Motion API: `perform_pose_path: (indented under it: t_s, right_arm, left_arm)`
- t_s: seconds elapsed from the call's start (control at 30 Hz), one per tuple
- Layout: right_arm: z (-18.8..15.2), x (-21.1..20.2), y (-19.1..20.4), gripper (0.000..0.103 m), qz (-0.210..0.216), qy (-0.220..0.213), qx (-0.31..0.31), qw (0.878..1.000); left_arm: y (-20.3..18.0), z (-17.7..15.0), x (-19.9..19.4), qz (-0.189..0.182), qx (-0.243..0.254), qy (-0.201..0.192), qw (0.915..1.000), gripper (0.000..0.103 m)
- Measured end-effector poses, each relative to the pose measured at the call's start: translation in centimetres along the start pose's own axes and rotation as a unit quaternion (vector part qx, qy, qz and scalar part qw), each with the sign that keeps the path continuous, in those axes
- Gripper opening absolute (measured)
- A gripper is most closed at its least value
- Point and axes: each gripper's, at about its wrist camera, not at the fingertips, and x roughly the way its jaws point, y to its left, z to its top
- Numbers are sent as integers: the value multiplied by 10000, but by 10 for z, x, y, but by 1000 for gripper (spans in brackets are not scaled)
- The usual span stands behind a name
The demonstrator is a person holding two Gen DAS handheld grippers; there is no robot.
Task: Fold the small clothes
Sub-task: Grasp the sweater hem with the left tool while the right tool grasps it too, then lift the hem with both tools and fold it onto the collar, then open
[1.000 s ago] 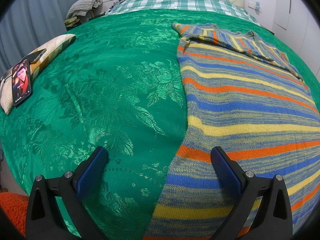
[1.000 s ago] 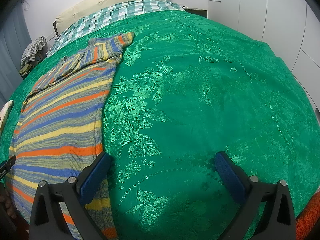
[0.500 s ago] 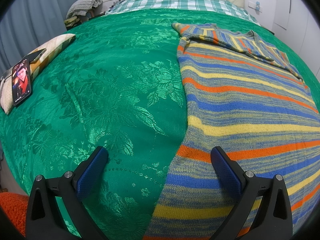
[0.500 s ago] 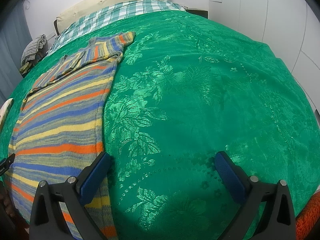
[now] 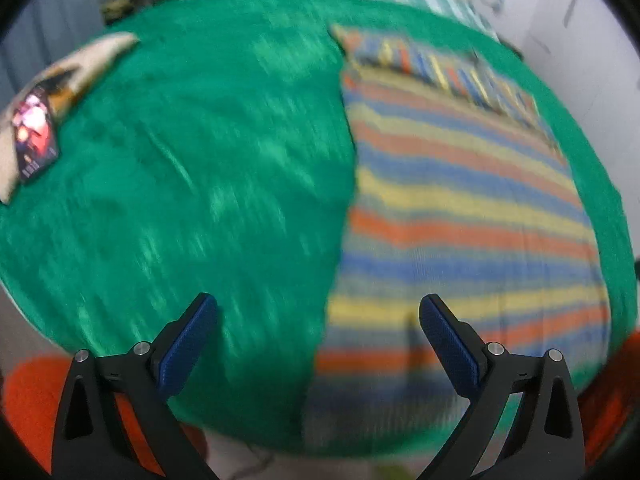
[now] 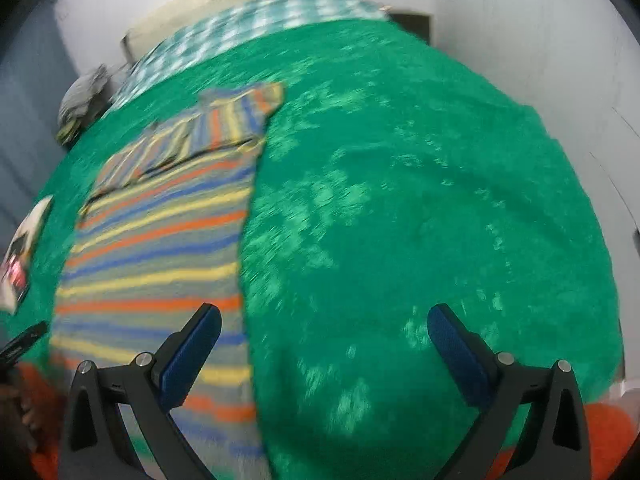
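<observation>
A striped knit sweater point(image 5: 460, 216) in blue, yellow, orange and grey lies flat on the green bedspread point(image 5: 200, 160), its sleeves folded across the top. In the left wrist view my left gripper point(image 5: 318, 316) is open and empty, held above the sweater's lower left edge. The right wrist view shows the same sweater point(image 6: 160, 248) at left, and my right gripper point(image 6: 324, 324) stands open and empty over its lower right edge and the bedspread point(image 6: 420, 200). Both views are blurred by motion.
A phone with a lit screen point(image 5: 34, 132) rests on a pillow point(image 5: 80, 64) at the bed's left edge. Checked bedding point(image 6: 248, 28) and a headboard lie at the far end. Folded cloth point(image 6: 82, 96) sits far left. An orange rug point(image 5: 32, 396) shows below the bed's near edge.
Both grippers have pulled back and risen from the bed. The bed's near edge and the orange rug now show. The sweater lies as before.
</observation>
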Motion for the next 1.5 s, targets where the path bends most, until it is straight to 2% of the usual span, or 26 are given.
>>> perform_pose_path:
  t_s: [0.17,0.23,0.3,0.37,0.4,0.43,0.47,0.5,0.53,0.63,0.73,0.8,0.87,0.93,1.03,1.1,1.17,1.2,1.23,1.27,1.3,1.37,1.4,1.5]
  right_arm:
    - [-29,11,8,102,700,1079,101,9916]
    - [-40,17,13,100,862,1277,101,9880]
    - [-45,25,22,94,903,1348,-65,9867]
    - [-49,35,30,78,932,1463,-181,9847]
    - [-51,42,34,74,997,1593,-216,9819]
    - [-53,47,38,64,996,1706,-273,9799]
    - [-56,48,42,45,971,1771,-368,9787]
    - [-57,48,44,27,952,1788,-468,9781]
    - [-56,47,45,7,970,1807,-496,9775]
    - [-50,40,45,7,1086,1811,-523,9761]
    - [-29,25,42,7,1457,1710,-398,9736]
    - [-6,19,40,7,1695,1558,-330,9726]
    - [26,17,38,7,1912,1387,-251,9714]
    - [74,25,37,7,2036,1156,-138,9721]
    - [150,52,35,6,2002,772,42,9767]
    - [204,82,37,7,1916,566,224,9796]
    - [255,127,43,7,1887,477,300,9804]
    - [271,140,45,9,1743,329,351,9835]
    - [286,154,46,16,1482,-4,355,9883]
    - [294,162,45,36,1271,-207,337,9911]
    - [295,166,44,45,1195,-277,397,9917]
    - [286,166,44,47,1374,-391,507,9884]
    - [280,164,47,47,1415,-418,404,9882]
    - [249,143,70,47,1386,-574,-509,9874]
  left_arm:
    - [-20,-15,14,12,328,590,9977,98]
    - [-29,-21,15,56,465,697,9965,92]
    - [-33,-22,12,39,540,709,9960,84]
    - [-33,-22,11,34,524,767,9957,72]
    - [-33,-22,11,73,533,804,9953,69]
    - [-33,-23,10,123,571,847,9947,59]
    - [-33,-23,10,149,609,882,9941,41]
    - [-34,-25,8,162,667,938,9932,30]
    - [-35,-24,8,138,693,998,9925,5]
    - [-34,-19,2,-14,663,1139,9913,5]
    - [-23,6,-11,-592,365,1226,9900,4]
    - [-16,34,-19,-927,217,1187,9884,4]
    - [-10,74,-24,-1217,64,1069,9868,4]
    - [-5,128,-23,-1392,-70,891,9862,4]
    - [-7,209,-7,-1359,-222,644,9884,4]
    - [-11,277,24,-1352,-475,505,9884,5]
    - [-19,328,59,-1166,-669,398,9901,17]
    - [-17,350,78,-1008,-986,256,9897,25]
    - [-12,360,89,-928,-1267,142,9875,47]
    - [-7,363,94,-907,-1478,68,9848,58]
    - [1,360,98,-876,-1649,36,9824,61]
    - [8,350,101,-874,-1611,48,9831,61]
    - [10,339,96,-845,-1425,-47,9862,61]
    - [0,300,77,-533,-777,-385,9948,73]
